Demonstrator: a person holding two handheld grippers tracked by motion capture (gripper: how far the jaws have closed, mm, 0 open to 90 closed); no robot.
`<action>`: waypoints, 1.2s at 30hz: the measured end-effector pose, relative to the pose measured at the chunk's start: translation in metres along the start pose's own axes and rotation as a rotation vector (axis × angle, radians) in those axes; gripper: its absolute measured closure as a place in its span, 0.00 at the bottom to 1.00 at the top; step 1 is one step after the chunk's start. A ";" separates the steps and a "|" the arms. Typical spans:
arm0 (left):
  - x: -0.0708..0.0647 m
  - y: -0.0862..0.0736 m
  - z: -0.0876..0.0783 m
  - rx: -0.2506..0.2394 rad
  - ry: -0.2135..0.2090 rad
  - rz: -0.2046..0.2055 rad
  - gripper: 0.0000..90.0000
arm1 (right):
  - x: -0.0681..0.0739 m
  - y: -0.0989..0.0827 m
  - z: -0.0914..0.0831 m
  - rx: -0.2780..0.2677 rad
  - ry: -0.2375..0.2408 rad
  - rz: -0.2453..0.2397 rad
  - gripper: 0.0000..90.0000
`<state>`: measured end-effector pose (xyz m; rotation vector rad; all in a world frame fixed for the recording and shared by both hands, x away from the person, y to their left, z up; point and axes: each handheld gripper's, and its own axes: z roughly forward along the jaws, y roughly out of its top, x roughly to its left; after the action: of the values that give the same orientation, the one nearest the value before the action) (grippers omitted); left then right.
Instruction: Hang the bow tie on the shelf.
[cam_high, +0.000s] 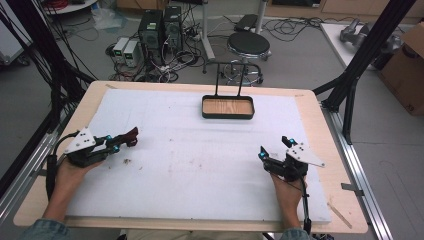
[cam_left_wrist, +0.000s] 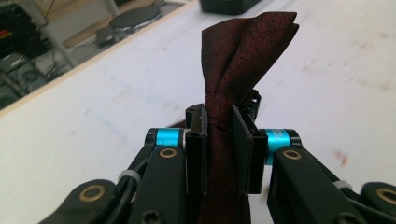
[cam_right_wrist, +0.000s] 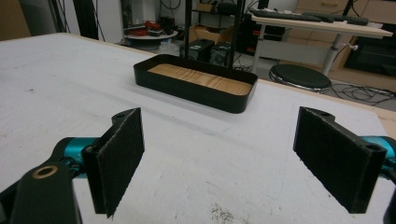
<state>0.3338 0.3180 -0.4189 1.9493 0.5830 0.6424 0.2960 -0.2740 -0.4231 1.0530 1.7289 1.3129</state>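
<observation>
We are clamping the left gripper (cam_left_wrist: 218, 135) on the soft, light bow tie (cam_left_wrist: 243, 56) at its knot, at nine o'clock; our right gripper (cam_right_wrist: 219, 163) is gaping, holding nothing.

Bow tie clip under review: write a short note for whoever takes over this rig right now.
Left gripper: shut on the dark red bow tie at its knot, held just above the white mat at its left side.
Right gripper: open, holding nothing, at the mat's right side.
Black tray with wooden base: far centre, nothing in it.
Done: bow tie picked up.
Left: probably carry it to the tray and release.
</observation>
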 end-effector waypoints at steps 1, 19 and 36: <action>-0.001 0.006 0.004 -0.006 -0.012 0.015 0.84 | 0.000 0.000 0.000 -0.003 0.000 -0.003 0.17; -0.001 0.076 0.091 -0.116 -0.141 0.014 0.84 | 0.000 0.000 0.000 -0.005 -0.001 -0.011 0.17; -0.001 0.131 0.162 -0.217 -0.156 -0.064 0.84 | 0.000 0.000 0.000 -0.003 0.009 -0.006 0.17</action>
<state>0.4557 0.1582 -0.3653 1.7517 0.4565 0.4869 0.2957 -0.2737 -0.4228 1.0410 1.7348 1.3182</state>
